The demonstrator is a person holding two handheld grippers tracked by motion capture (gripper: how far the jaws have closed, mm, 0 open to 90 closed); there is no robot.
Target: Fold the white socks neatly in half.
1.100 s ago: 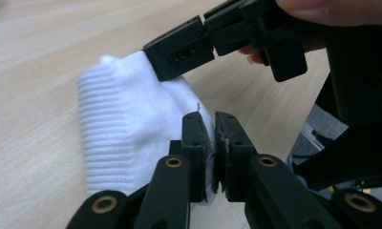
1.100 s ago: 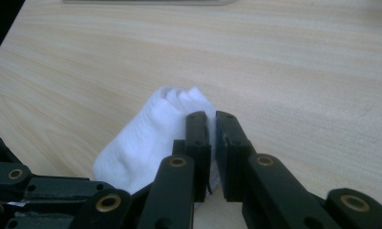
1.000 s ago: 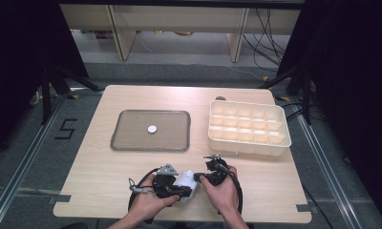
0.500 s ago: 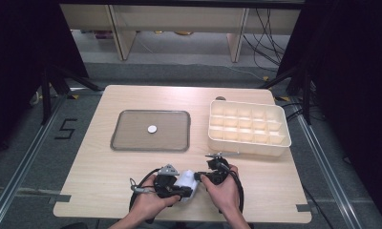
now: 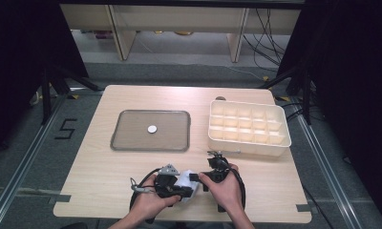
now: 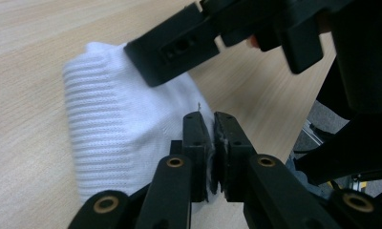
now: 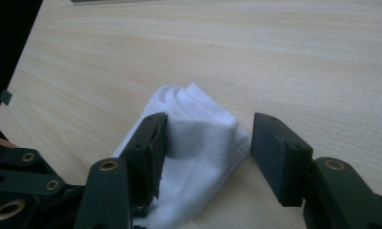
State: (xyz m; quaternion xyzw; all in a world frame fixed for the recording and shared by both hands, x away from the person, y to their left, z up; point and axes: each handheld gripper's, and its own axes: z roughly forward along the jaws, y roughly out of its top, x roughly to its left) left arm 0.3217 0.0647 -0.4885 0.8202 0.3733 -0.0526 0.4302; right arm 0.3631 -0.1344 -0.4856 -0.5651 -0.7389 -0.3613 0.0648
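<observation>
Now, white sock point(image 7: 198, 143) pinched in clamped L gripper point(image 6: 213, 138), R gripper point(image 7: 208, 148) just opened, jaws astride it.

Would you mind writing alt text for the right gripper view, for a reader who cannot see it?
A folded white sock lies on a pale wooden table between the open black fingers of the right gripper, which have just been opening. One finger touches the fabric and the other stands clear. Part of the left gripper shows at the lower left.
</observation>
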